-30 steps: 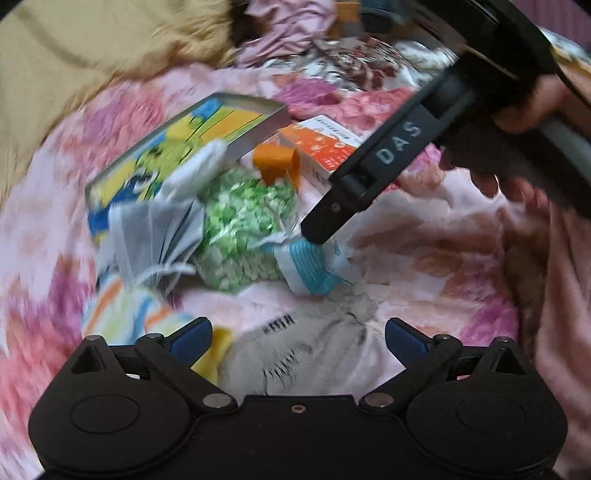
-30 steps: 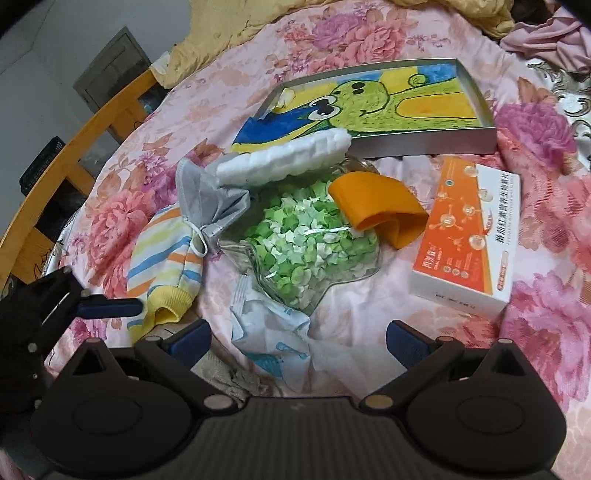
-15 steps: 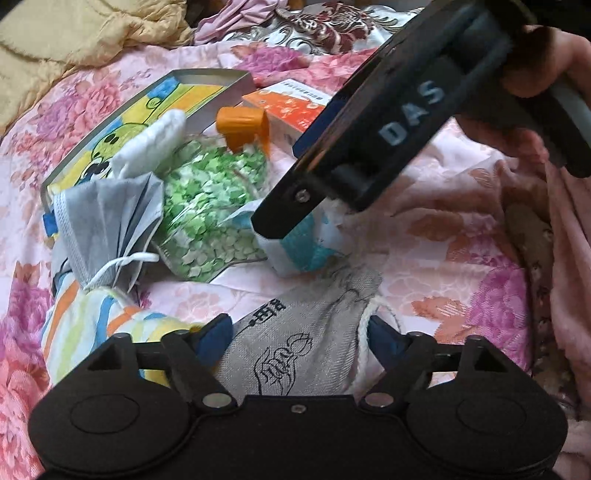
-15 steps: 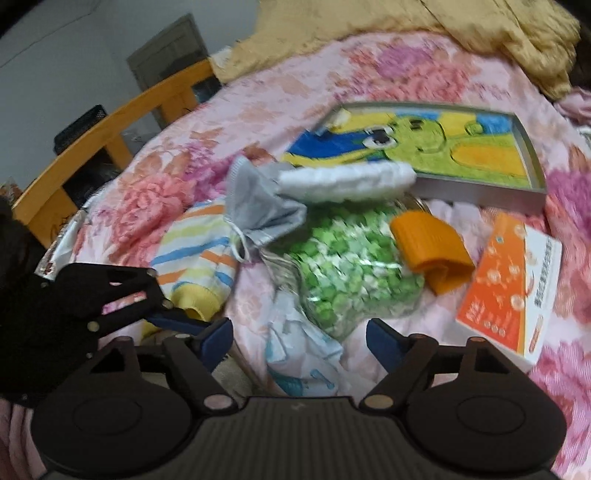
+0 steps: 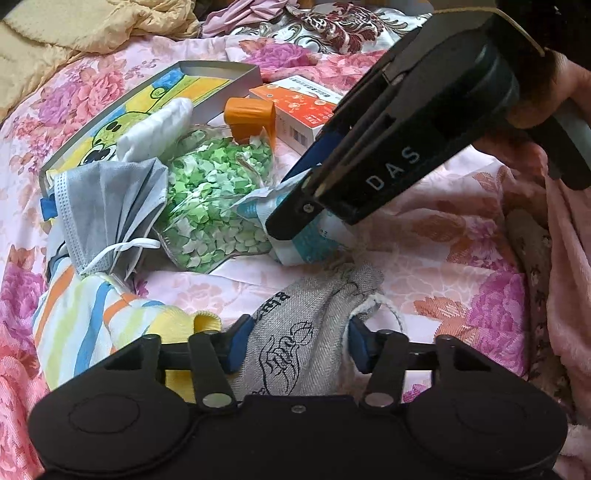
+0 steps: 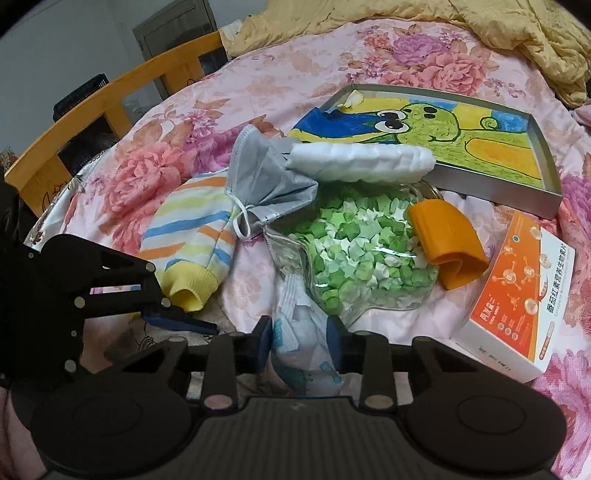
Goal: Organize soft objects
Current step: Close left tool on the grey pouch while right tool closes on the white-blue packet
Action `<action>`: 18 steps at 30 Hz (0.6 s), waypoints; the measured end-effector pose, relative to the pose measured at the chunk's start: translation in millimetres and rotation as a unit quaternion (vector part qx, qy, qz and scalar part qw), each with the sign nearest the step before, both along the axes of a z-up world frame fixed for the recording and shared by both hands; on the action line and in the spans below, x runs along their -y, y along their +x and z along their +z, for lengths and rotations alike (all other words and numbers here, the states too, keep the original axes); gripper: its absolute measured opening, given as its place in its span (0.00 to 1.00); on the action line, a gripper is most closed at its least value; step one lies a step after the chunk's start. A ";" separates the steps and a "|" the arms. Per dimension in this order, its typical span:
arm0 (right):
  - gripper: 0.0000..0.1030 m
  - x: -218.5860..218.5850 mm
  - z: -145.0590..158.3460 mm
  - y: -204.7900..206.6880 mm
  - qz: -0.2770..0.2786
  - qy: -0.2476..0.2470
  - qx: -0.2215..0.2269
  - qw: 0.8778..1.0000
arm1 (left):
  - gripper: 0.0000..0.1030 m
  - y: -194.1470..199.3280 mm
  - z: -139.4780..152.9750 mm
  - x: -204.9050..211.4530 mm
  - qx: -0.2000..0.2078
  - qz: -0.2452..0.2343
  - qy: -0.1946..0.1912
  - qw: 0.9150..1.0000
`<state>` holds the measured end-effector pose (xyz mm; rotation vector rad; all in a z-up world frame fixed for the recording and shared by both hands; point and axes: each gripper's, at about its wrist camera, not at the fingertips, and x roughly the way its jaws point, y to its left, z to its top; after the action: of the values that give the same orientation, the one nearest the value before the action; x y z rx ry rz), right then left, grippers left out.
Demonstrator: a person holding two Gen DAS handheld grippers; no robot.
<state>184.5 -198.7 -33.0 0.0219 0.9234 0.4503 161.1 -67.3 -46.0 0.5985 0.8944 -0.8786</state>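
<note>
My left gripper (image 5: 297, 345) is shut on a grey drawstring pouch (image 5: 306, 332) with a black print, lying on the floral bedspread. My right gripper (image 6: 300, 341) is shut on a white and teal tissue packet (image 6: 306, 343); it also shows in the left wrist view (image 5: 295, 240) under the right gripper's black body. A striped sock (image 6: 192, 240), a grey face mask (image 6: 266, 184), a white cotton roll (image 6: 362, 160) and a clear bag of green paper stars (image 6: 365, 258) lie in a heap ahead. The left gripper shows at the left of the right wrist view (image 6: 181, 319).
A metal tray with a frog drawing (image 6: 443, 133) lies at the back. An orange roll (image 6: 447, 247) and an orange and white box (image 6: 521, 299) sit at the right. A wooden bed rail (image 6: 110, 103) runs along the left. A yellow quilt (image 6: 480, 29) lies behind.
Both grippers have closed: the left on the grey pouch, the right on the tissue packet. The right gripper has come lower and nearer the heap.
</note>
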 end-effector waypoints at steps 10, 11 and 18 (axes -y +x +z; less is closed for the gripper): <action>0.22 19.3 15.0 -6.3 -0.028 0.065 0.002 0.997 | 0.32 1.5 10.4 -7.2 -0.015 0.020 -0.041 0.999; 0.21 22.3 17.6 -7.1 -0.033 0.074 0.005 0.997 | 0.31 0.5 13.1 -8.3 -0.017 0.020 -0.051 0.998; 0.19 47.1 38.9 -17.5 -0.077 0.127 0.042 0.988 | 0.31 -2.1 31.5 -16.5 -0.034 0.055 -0.107 0.992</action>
<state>167.0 -245.8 5.9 0.3031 0.7701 0.4193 159.0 -50.8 -14.5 0.3322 0.8717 -0.8867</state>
